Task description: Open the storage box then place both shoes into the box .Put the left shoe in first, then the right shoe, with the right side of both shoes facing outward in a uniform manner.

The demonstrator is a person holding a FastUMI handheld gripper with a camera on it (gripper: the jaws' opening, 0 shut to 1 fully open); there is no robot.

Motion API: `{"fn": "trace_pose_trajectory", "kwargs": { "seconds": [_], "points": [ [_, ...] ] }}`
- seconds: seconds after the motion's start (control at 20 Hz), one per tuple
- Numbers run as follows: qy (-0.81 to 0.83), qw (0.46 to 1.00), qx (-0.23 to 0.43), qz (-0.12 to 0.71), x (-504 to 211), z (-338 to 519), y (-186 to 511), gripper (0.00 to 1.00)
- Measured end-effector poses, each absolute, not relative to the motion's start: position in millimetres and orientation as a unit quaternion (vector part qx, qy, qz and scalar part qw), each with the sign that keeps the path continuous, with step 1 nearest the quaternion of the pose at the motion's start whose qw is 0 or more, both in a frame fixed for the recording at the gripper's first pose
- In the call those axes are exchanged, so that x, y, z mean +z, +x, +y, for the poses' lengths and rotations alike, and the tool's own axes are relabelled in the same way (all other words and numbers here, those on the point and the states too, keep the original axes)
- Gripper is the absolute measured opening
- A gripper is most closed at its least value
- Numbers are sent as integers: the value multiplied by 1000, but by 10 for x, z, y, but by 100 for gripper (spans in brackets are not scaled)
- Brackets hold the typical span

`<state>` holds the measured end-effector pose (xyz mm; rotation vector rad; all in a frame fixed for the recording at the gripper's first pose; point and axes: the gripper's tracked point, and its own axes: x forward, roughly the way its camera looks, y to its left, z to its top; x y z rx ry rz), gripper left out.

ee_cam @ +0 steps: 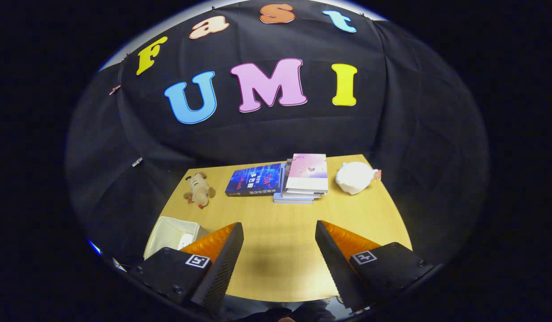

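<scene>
So starting over on the left, there's a pale fabric storage box [170,235] sitting at the near left corner of the table, partly hidden behind the left finger [222,264]. It looks open at the top with something white inside, but I honestly can't make out what that thing is since the finger cuts it off. Past the box, further back on the table, a small tan plush toy [199,190] is lying down, too small to read much detail off it.

The table [280,237] itself is light wood, pretty bare in the middle, with a soft shadow falling between the fingers. Black cloth hangs all around as the booth wall.

The gripper [279,230] is spread wide, nothing between the fingers, just bare tabletop in the gap. It seems to hang above the near edge of the table.

Moving on toward the back middle, there's a blue book [254,180] lying flat, and touching its right side a stack of books [305,179] with a pinkish cover on top. To the right of that, well apart from the box, sits a white lumpy object [355,177] with a bit of red at its far end; can't tell what it is. The right finger [336,261] covers the near right part of the table.
</scene>
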<state>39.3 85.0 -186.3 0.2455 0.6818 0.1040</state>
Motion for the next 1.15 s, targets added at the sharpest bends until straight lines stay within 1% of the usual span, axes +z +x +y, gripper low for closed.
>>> {"fn": "trace_pose_trajectory", "kwargs": {
  "seconds": [0.35, 0.6, 0.75, 1.15],
  "points": [
    [54, 976, 19, 208, -1419, 383, 249, 98],
    [51, 991, 9, 121, -1108, 14, 157, 97],
    [44, 995, 7, 93, -1094, -116, 128, 97],
    [45, 991, 101, 72, -1257, -98, 223, 96]
  ]
}}
